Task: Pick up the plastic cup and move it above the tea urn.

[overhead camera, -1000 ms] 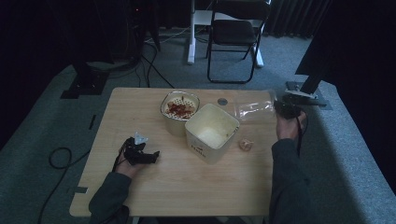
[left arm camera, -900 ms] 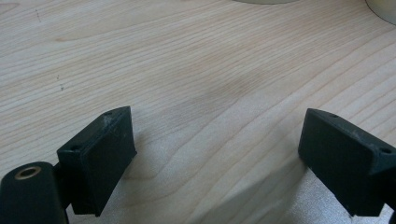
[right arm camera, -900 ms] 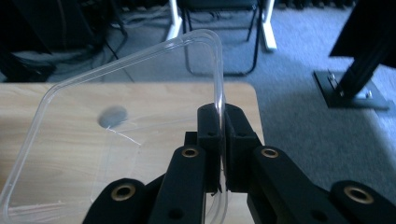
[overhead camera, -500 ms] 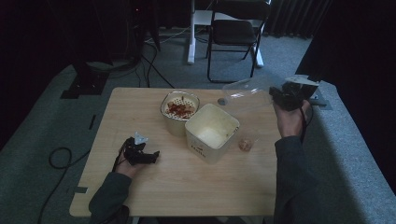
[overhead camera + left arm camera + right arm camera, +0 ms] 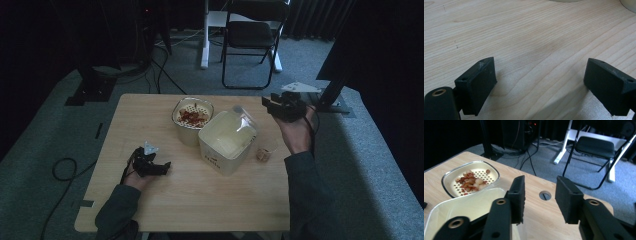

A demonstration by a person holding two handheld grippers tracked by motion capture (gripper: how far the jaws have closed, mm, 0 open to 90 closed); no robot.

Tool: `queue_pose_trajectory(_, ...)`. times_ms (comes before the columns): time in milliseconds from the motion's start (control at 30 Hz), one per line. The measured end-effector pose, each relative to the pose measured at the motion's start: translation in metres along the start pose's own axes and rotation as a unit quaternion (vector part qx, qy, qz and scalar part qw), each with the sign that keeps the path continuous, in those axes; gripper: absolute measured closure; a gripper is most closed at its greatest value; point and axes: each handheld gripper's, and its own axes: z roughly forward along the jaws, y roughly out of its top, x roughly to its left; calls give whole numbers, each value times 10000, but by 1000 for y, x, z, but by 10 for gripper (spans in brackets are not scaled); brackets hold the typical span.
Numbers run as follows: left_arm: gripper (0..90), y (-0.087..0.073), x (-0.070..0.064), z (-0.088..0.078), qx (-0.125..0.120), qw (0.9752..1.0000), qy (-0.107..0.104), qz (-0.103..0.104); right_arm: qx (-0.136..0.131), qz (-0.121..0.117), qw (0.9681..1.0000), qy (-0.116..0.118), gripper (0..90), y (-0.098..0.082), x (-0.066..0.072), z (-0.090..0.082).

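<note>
Near the table's (image 5: 150, 107) far edge, right gripper's (image 5: 272, 104) jaws just opened, empty.

Matt pale wood table (image 5: 531, 37); glossy, probably plastic tub (image 5: 227, 142).

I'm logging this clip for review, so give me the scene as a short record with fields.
left gripper: open, resting on the table, nothing between the jaws
right gripper: jaws just opened, nothing between them, raised beside the square tub
clear lid: lying tilted on the tub's rim
strainer bowl: holds reddish pieces, behind the tub
</note>
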Motion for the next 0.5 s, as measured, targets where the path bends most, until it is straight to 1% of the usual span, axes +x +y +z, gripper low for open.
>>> queue_pose_trajectory(100, 111, 0, 0, 0, -1, 10000, 2, 1, -2, -41, 10000, 25, 562, -2, 1, -1)
queue_pose_trajectory(200, 111, 0, 0, 0, 0, 10000, 1, 0, 48, -61, 10000, -25, 554, -10, -1, -1)
queue_pose_trajectory(233, 111, 0, 0, 0, 0, 10000, 1, 0, 48, -61, 10000, -25, 554, -10, -1, -1)
queue_pose_trajectory(267, 111, 0, 0, 0, 0, 10000, 2, 1, 114, -23, 9999, -10, 548, -18, -4, 1)
queue_pose_trajectory(333, 110, 0, 0, 0, -2, 10000, 1, 0, 210, -16, 9998, -38, 541, -27, -6, 4)
queue_pose_trajectory(367, 111, 0, 0, 0, -2, 10000, 1, 0, 210, -16, 9998, -38, 541, -27, -6, 4)
queue_pose_trajectory(500, 110, 0, 0, 0, -7, 10000, 2, -2, 362, -5, 9993, -79, 525, -47, -13, 8)
